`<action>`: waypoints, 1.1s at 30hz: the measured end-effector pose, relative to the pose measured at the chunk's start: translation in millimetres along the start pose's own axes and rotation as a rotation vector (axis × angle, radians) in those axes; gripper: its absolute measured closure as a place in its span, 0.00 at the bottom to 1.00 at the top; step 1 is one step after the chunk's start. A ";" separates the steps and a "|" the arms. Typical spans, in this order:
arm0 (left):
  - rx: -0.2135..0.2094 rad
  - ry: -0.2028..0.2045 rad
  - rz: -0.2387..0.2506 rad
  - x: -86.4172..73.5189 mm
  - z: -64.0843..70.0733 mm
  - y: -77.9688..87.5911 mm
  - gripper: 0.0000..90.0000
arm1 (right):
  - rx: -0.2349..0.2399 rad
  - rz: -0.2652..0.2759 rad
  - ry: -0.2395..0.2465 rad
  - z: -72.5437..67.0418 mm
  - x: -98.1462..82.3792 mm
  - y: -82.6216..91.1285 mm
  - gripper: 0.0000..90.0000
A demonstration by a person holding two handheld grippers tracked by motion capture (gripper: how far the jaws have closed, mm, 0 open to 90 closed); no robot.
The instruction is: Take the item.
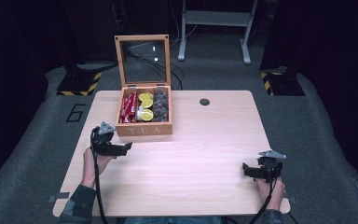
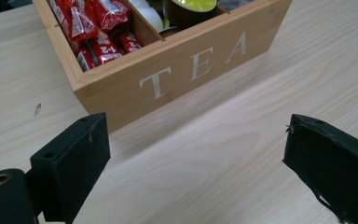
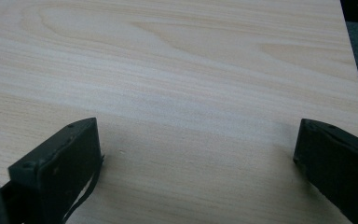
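Wooden tea box [image 1: 143, 129] sits at table [image 1: 191, 158] far-left, glass lid up. Left gripper [image 1: 127, 148] just beside its front corner, fingers apart, empty. Right gripper [image 1: 246, 169] well apart, near-right, fingers apart, empty. Box likely rigid, fairly heavy, lid fragile; grab side walls. Front reads "TEA"; red packets [image 2: 98, 28] show "1+2".

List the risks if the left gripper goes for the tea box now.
1. The lid stands upright at the back; a nudge might tip it shut on the left gripper.
2. The red packets sit crammed together, so the open jaws could drag out several.
3. The box may slide on the smooth table.
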State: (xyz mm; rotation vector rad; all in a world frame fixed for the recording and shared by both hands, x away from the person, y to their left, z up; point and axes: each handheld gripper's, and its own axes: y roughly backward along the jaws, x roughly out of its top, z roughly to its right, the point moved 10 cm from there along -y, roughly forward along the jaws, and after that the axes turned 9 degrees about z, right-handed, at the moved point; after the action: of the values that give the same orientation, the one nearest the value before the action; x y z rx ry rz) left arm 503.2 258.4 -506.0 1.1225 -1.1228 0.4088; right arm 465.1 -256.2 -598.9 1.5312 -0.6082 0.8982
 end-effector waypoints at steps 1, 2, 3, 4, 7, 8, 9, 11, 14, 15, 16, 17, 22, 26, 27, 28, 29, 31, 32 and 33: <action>0.007 -0.004 0.008 2.7 -0.4 -1.0 0.07 | 0.000 0.000 0.000 0.0 0.0 0.0 0.00; 0.007 -0.004 0.008 2.7 -0.4 -1.0 0.08 | -0.001 -0.001 -0.003 -0.3 -0.1 0.1 0.00; 0.000 -0.010 0.008 7.0 -0.5 -2.9 0.08 | 0.000 0.000 -0.002 -0.1 0.0 0.0 0.00; -0.005 -0.013 0.006 9.3 -0.3 -3.6 0.08 | 0.000 0.000 0.001 0.1 0.0 0.0 0.00; -0.007 -0.018 0.017 16.5 0.4 -5.7 0.08 | 0.000 0.000 0.000 0.0 0.0 0.0 0.00; -0.007 -0.018 0.017 16.5 0.4 -5.7 0.08 | 0.000 -0.001 -0.003 -0.2 -0.1 0.1 0.00; -0.010 -0.017 0.023 20.9 0.2 -7.9 0.08 | 0.001 -0.002 -0.004 -0.4 -0.1 0.3 0.00; -0.014 -0.021 0.021 25.2 -0.2 -9.7 0.08 | -0.001 -0.002 -0.004 -0.3 -0.2 0.2 0.00; -0.017 -0.023 0.028 33.2 -0.4 -12.9 0.09 | -0.001 -0.002 -0.004 -0.3 -0.2 0.1 0.00; -0.018 -0.025 0.029 35.1 -0.5 -13.6 0.09 | -0.001 -0.001 -0.004 -0.2 -0.1 0.1 0.00; -0.018 -0.025 0.029 35.1 -0.5 -13.6 0.09 | -0.001 -0.001 -0.004 -0.2 -0.1 0.1 0.00; -0.023 -0.024 0.034 40.5 -0.3 -16.1 0.09 | 0.001 -0.003 -0.004 -0.3 -0.2 0.3 0.00; -0.027 -0.039 0.030 49.4 0.9 -21.0 0.09 | -0.001 0.000 -0.001 -0.1 -0.1 0.0 0.00; -0.034 -0.046 0.032 57.9 1.1 -25.7 0.10 | 0.000 0.001 0.000 0.1 0.1 -0.1 0.00; -0.034 -0.045 0.032 61.2 0.3 -28.4 0.10 | 0.000 -0.002 -0.003 -0.3 -0.1 0.1 0.00; -0.037 -0.041 0.032 63.7 -0.2 -30.2 0.10 | 0.000 0.000 -0.001 -0.1 0.0 0.0 0.00; -0.036 -0.040 0.042 65.8 -0.6 -31.5 0.09 | 0.000 0.000 -0.002 -0.1 0.0 0.0 0.00; -0.039 -0.040 0.049 70.6 -0.4 -33.5 0.08 | 0.000 0.001 0.001 0.1 0.0 -0.1 0.00; -0.033 -0.049 0.059 74.4 -0.6 -34.6 0.08 | 0.000 0.000 0.000 0.0 0.0 0.0 0.00; -0.036 -0.055 0.057 76.1 -1.1 -34.8 0.08 | 0.000 0.000 0.000 0.0 0.0 0.0 0.00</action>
State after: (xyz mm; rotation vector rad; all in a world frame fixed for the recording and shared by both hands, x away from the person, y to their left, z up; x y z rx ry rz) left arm 562.8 225.0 -457.5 1.0780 -1.2077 0.4029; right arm 465.2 -256.2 -598.9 1.5314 -0.6083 0.8982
